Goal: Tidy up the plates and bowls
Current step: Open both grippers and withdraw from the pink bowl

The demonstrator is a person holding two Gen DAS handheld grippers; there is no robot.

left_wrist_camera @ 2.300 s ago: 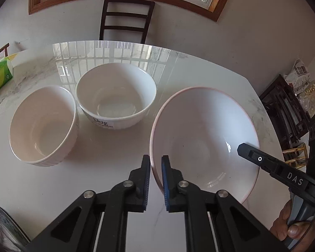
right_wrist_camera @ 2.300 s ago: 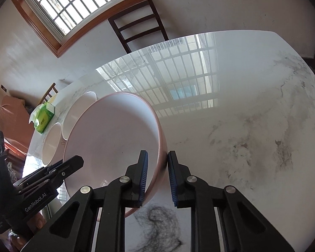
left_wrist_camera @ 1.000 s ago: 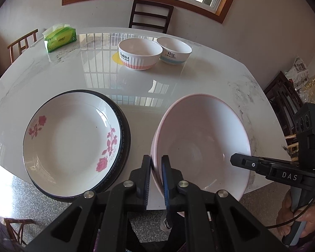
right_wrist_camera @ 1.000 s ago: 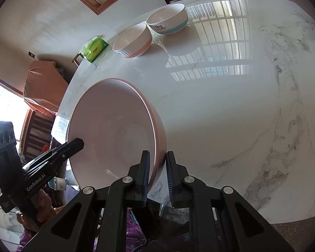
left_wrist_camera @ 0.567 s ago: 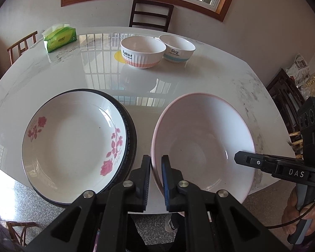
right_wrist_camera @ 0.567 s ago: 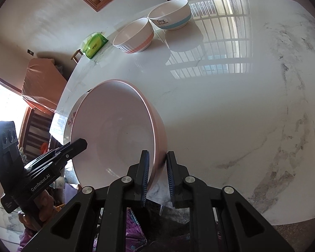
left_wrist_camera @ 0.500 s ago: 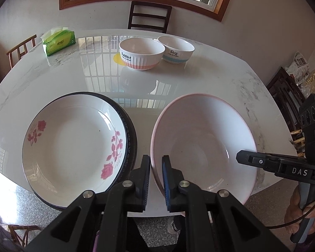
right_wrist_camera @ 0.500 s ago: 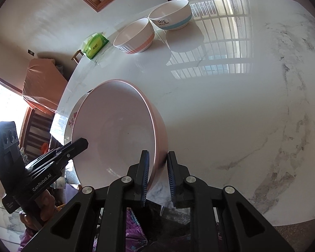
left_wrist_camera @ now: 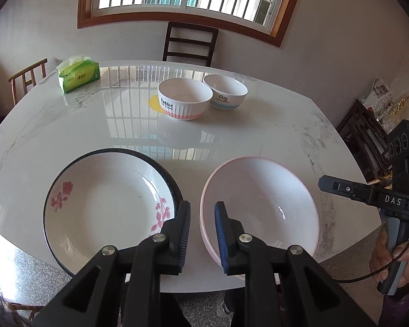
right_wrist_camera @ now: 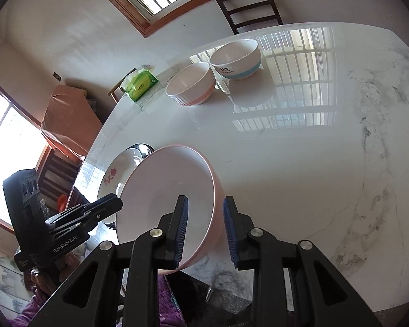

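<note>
A large pale pink bowl (left_wrist_camera: 261,204) sits at the near edge of the marble table (left_wrist_camera: 259,130), just right of a white rose-patterned plate (left_wrist_camera: 106,201) stacked on a dark-rimmed plate (left_wrist_camera: 174,179). My left gripper (left_wrist_camera: 201,234) straddles the bowl's left rim; its jaws are opening and the pads stand clear of the rim. In the right wrist view the bowl (right_wrist_camera: 163,204) has its right rim between the jaws of my right gripper (right_wrist_camera: 205,231), which are also opening without pressing on it. The rose plate (right_wrist_camera: 114,177) shows behind the bowl.
Two smaller bowls stand side by side at the far middle: one marked Rabbit (left_wrist_camera: 184,99) and one marked Dog (left_wrist_camera: 226,92). A green tissue pack (left_wrist_camera: 77,75) lies at the far left. A dark chair (left_wrist_camera: 189,43) stands behind the table. A person's hand (left_wrist_camera: 395,259) grips the right tool.
The pink bowl came from beside the small bowls to the near edge by the rose plate. Both grippers, shut on its rim before, have parted their jaws and drawn back a little.
</note>
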